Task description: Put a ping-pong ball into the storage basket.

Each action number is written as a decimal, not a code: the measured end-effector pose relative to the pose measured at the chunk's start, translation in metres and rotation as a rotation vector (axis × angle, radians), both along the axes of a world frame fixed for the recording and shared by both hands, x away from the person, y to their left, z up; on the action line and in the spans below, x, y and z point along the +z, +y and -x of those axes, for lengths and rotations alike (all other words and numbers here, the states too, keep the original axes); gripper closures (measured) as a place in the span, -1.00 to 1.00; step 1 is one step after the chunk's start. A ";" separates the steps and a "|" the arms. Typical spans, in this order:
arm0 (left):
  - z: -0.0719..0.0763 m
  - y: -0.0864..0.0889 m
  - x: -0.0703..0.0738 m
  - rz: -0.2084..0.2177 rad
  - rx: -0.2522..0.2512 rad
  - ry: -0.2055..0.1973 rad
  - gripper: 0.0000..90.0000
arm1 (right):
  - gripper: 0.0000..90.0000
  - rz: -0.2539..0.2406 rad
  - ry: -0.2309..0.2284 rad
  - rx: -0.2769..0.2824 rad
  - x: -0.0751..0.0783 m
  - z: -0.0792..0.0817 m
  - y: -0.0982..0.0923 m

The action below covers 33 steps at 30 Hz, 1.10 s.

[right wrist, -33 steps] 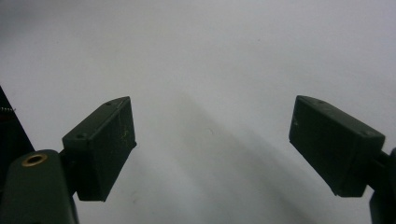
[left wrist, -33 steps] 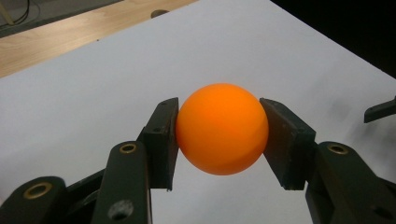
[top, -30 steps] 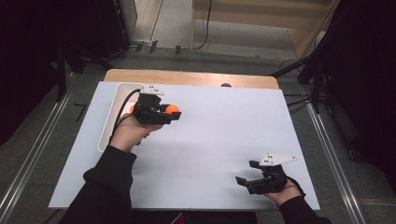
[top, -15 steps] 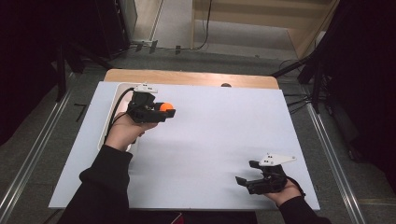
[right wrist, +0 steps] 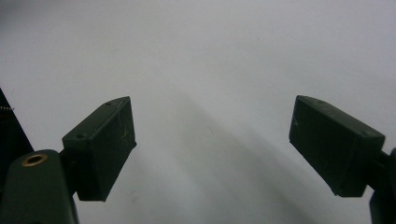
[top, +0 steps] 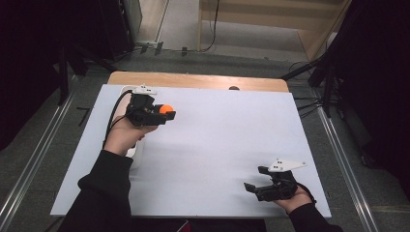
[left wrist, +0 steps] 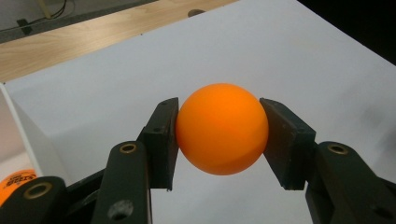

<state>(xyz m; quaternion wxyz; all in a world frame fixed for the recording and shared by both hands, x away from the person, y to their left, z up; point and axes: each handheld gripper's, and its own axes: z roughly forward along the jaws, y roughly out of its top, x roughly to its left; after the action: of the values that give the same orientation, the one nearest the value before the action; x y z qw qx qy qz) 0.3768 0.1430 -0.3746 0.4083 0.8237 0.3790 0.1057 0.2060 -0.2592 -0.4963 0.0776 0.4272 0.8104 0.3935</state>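
1. Since the earlier frames, the left gripper point(top: 167, 115) has drifted a little toward the far left of the counter point(top: 227, 140) and still carries the orange ball point(top: 166, 109); the right gripper point(top: 257, 180) has kept its place near the front right corner.
2. From the high view, the left hand point(top: 124, 135) holds its gripper just above the white sheet, beside a white tray point(top: 137, 153) that lies along the sheet's left edge. The ball sits at the tip of the fingers, off the surface. A black cable point(top: 112, 121) loops back from this gripper. The right hand point(top: 293, 197) holds the other gripper low over the sheet, a grey three-cornered plate point(top: 287, 165) on top, well apart from the ball.
3. Looking along the left gripper point(left wrist: 219, 135), both fingers point(left wrist: 161, 140) press on opposite sides of the orange ball point(left wrist: 222, 128), which hangs clear above the white sheet point(left wrist: 303, 56). A wooden strip of counter point(left wrist: 93, 42) runs along the far edge. At the lower left, the white tray wall point(left wrist: 28, 135) stands, with a second orange ball point(left wrist: 16, 184) bearing print inside it.
4. Looking along the right gripper point(right wrist: 212, 144), the fingers point(right wrist: 105, 144) stand wide apart with nothing between them, just bare white sheet point(right wrist: 210, 56) below.
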 end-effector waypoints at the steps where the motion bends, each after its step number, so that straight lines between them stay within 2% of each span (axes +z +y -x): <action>1: 0.000 0.001 0.000 -0.001 0.007 0.000 0.11 | -0.71 0.001 -0.003 0.001 0.000 0.000 0.000; 15: -0.001 0.015 0.003 -0.001 0.058 -0.012 0.11 | -0.71 0.001 -0.002 0.002 0.000 0.000 0.000; 26: -0.002 0.024 0.003 -0.024 0.094 -0.022 0.11 | -0.71 0.000 0.000 0.001 0.000 0.000 0.000; 33: -0.003 0.032 0.003 -0.021 0.128 -0.029 0.11 | -0.71 0.000 -0.002 0.002 0.000 0.000 0.000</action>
<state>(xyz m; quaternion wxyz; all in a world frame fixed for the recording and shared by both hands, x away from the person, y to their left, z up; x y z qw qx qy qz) 0.3799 0.1752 -0.3716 0.3974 0.8004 0.4239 0.1476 0.2065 -0.2593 -0.4966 0.0778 0.4258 0.8108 0.3939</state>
